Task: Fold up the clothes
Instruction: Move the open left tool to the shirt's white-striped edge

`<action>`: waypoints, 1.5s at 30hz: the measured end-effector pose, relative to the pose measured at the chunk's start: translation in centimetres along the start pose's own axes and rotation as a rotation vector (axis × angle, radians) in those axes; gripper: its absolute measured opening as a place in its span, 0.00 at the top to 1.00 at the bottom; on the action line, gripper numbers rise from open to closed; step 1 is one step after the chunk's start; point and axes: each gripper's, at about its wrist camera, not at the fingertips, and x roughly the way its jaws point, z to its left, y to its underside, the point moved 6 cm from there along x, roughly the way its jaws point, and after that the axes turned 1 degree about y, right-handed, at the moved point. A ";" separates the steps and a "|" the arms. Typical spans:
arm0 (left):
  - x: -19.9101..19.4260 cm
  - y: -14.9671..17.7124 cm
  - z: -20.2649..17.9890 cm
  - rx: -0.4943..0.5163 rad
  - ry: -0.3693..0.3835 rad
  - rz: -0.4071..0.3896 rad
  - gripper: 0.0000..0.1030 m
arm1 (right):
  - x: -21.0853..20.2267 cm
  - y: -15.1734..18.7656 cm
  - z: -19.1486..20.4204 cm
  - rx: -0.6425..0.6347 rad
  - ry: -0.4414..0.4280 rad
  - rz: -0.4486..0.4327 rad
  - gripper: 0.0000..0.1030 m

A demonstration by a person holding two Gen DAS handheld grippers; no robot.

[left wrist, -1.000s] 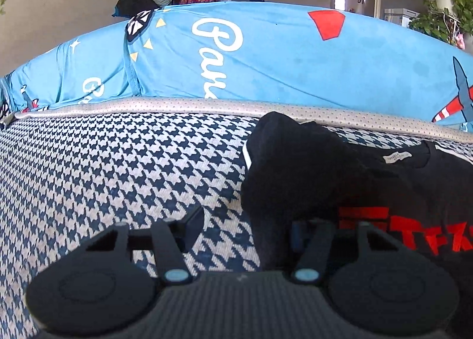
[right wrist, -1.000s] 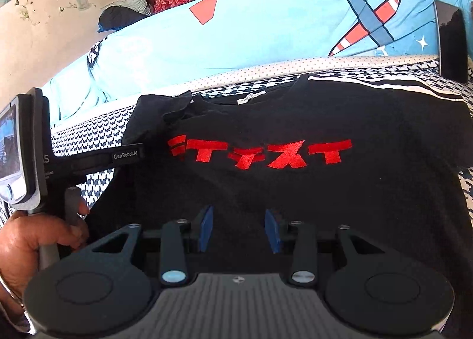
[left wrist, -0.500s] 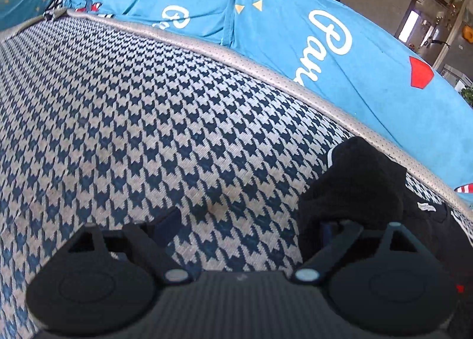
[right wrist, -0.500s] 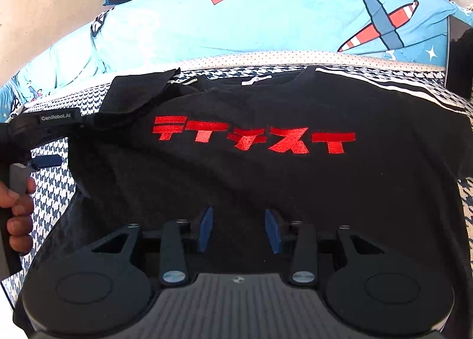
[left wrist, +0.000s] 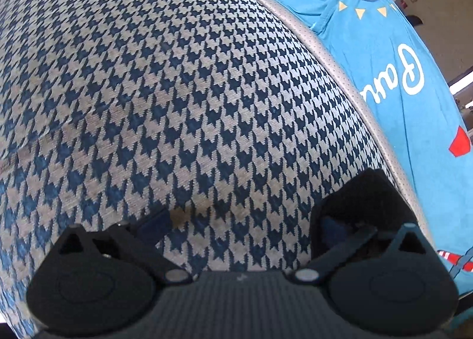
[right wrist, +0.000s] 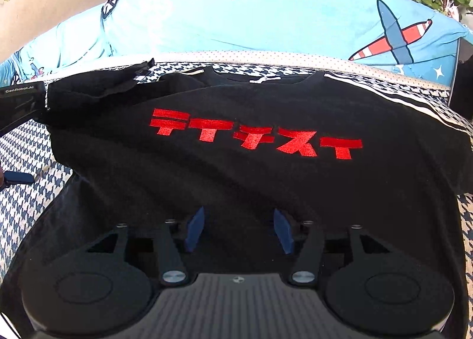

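A black T-shirt (right wrist: 266,167) with red block lettering (right wrist: 254,135) lies spread front-up on the houndstooth sofa seat (left wrist: 177,87), its collar toward twelve o'clock in the right wrist view, near the beige piping below the blue printed cover (right wrist: 280,22) on the backrest. The right gripper (right wrist: 239,226) hovers over the shirt's lower body at six o'clock; its jaws have just been opening and stand partly apart, the blue pads (right wrist: 195,229) clear of the cloth, nothing pinched between them. The left gripper (left wrist: 239,220) has also just been opening and its jaws are now spread wide over bare houndstooth fabric. The shirt's black sleeve (left wrist: 363,200) bunches at four o'clock in the left wrist view, draped around the gripper's right finger, though not clamped. At nine o'clock in the right wrist view, part of the left gripper's body shows beside the crumpled sleeve.
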 end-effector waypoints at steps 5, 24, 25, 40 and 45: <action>-0.9 -1.2 2.0 -0.146 0.038 0.006 0.00 | 0.0 0.0 0.1 -0.013 0.000 0.002 0.48; -2.3 -2.5 -3.6 0.058 0.186 -0.093 0.00 | 0.2 0.1 1.0 -0.041 0.038 0.009 0.40; -1.8 -1.8 -4.4 0.079 0.192 -0.081 0.00 | 0.2 0.2 1.0 -0.045 0.040 0.009 0.40; 3.7 1.1 -9.9 0.323 0.153 0.054 0.00 | 0.3 0.3 1.4 -0.071 0.032 0.007 0.35; 5.7 1.3 -10.0 0.375 0.091 0.068 0.00 | 0.3 0.3 1.4 -0.075 0.025 0.006 0.35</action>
